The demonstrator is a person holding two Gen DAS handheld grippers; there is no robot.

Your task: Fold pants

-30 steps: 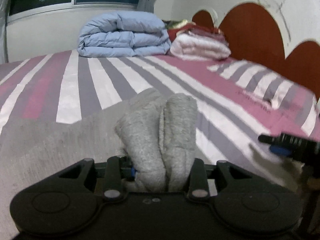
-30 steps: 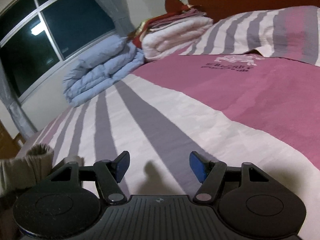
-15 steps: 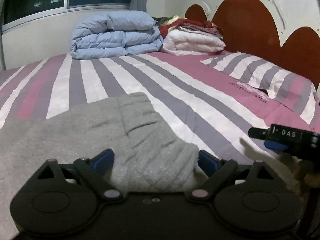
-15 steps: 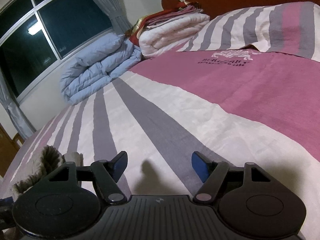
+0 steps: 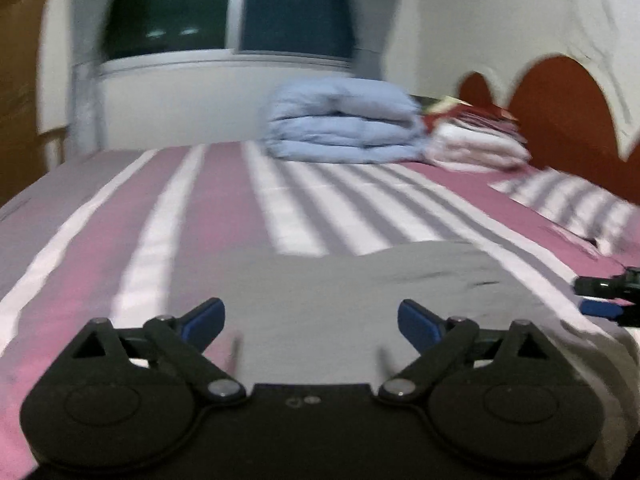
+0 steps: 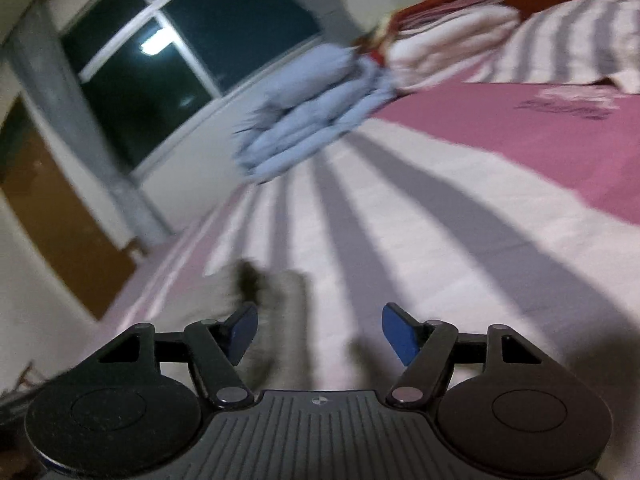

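Grey pants (image 5: pixel 400 280) lie flattened on the striped bed, just ahead of my left gripper (image 5: pixel 311 316). Its jaws are opening wide; the cloth lies below and between the blue pads, and neither pad presses it. In the left wrist view my right gripper (image 5: pixel 600 296) pokes in at the right edge, beside the pants' right end. In the right wrist view a blurred grey edge of the pants (image 6: pixel 280 292) sits by the left finger of my right gripper (image 6: pixel 320 320), which stands open with nothing gripped.
A folded blue duvet (image 5: pixel 344 120) and a stack of white and red bedding (image 5: pixel 476 140) sit at the far side of the bed. A striped pillow (image 5: pixel 568 200) lies under the red headboard (image 5: pixel 560 112). A dark window (image 6: pixel 180 52) is behind.
My left gripper let go of the bunched grey cloth, spread wide and drew back to the left. The pants now lie flat. My right gripper's view swung left toward the pants' edge.
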